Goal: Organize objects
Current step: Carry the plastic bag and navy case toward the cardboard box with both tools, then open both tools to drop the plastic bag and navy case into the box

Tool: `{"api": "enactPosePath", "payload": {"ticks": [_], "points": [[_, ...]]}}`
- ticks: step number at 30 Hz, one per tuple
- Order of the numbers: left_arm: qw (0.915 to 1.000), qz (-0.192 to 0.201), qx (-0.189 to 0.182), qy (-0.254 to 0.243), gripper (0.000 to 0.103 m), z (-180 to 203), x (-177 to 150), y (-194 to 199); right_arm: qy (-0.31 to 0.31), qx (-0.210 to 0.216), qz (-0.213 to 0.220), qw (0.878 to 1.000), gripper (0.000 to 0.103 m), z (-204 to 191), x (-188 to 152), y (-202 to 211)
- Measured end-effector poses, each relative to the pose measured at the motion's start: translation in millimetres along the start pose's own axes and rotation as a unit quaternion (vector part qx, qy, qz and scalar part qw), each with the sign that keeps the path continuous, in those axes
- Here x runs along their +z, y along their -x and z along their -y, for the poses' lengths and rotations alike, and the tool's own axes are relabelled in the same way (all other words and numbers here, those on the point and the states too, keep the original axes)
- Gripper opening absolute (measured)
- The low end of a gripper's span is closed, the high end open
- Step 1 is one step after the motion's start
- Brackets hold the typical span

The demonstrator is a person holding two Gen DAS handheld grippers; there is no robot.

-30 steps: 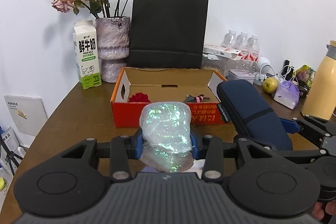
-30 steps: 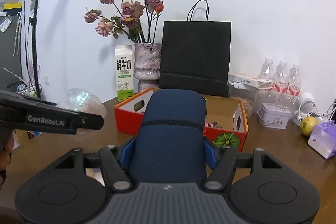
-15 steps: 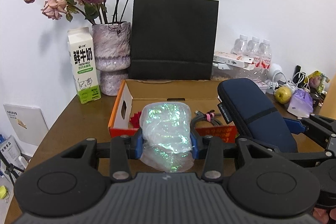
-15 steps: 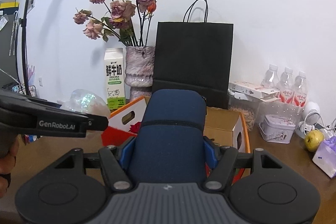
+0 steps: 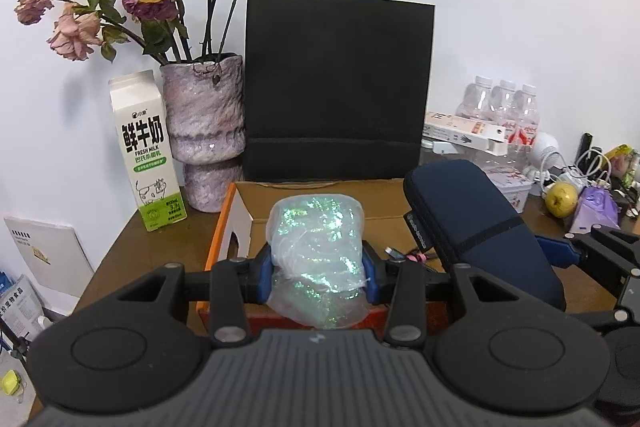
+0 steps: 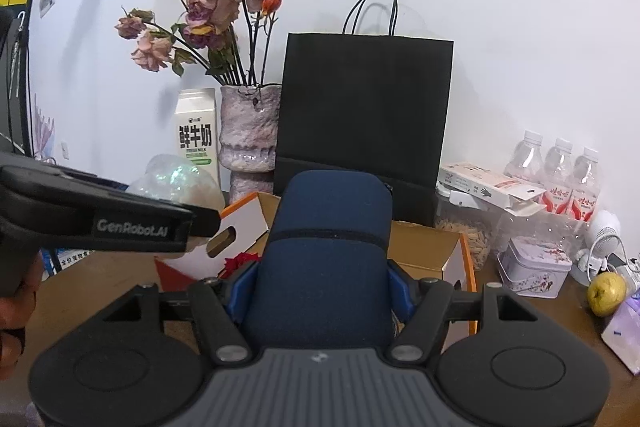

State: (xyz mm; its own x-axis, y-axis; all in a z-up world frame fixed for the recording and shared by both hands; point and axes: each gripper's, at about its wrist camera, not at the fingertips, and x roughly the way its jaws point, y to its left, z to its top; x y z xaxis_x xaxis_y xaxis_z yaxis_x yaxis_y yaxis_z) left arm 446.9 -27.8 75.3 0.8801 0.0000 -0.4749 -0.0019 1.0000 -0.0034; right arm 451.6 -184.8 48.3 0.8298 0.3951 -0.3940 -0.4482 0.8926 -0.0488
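I am carrying both loads forward together, and the view has been changing accordingly: the cardboard box (image 5: 240, 223) that sat well ahead of my tongs a second ago is now sliding in right beneath them.

The left tongs (image 5: 318, 269) are clamped on the shimmery plastic bag (image 5: 318, 251), blue pads pressing into both its sides. Its crinkled bulk is bulging above and below the grip, so it is hanging in the air, not resting on anything. The box's near wall is now dropping under the bag, and I am seeing more of the brown inside ahead of it. Beyond the box, the milk carton (image 5: 146, 155), the vase (image 5: 206, 131) and the black paper bag (image 5: 338, 87) are looming larger than before.

The right tongs (image 6: 322, 291) are gripping the dark blue pouch (image 6: 324, 255) across its width, its rounded end pointing away from me over the box's open top. A red flower (image 6: 240, 263) is lying inside the box just left of that pouch, and the worktop (image 6: 100, 279) is showing below to the left.

My reading: both things are nearly over the box, so what is coming is lowering and letting go, and the bag looks soft enough to sag on release.
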Motion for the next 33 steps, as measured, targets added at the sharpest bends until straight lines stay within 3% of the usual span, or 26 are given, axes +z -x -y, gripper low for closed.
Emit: {"api": "enactPosePath", "payload": {"ticks": [15,29,31,33], "points": [[0.9996,-0.018,0.018,-0.007,0.042,1.1,22.0,-63.4,-0.014,-0.016,-0.028,0.999,0.065,19.2,17.2,-61.2],[0.9979,-0.060,0.024,-0.009,0.042,-6.0,17.9,-116.4,-0.042,-0.026,-0.068,0.996,0.065,37.9,2.2,-115.2],[0.9976,-0.063,0.025,-0.010,0.045,-6.4,16.7,-121.6,-0.045,-0.028,-0.072,0.996,0.065,40.3,-0.2,-119.6],[0.9974,-0.066,0.026,-0.010,0.054,-6.8,15.4,-125.6,-0.047,-0.030,-0.078,0.995,0.066,42.9,-2.4,-123.1]]}}
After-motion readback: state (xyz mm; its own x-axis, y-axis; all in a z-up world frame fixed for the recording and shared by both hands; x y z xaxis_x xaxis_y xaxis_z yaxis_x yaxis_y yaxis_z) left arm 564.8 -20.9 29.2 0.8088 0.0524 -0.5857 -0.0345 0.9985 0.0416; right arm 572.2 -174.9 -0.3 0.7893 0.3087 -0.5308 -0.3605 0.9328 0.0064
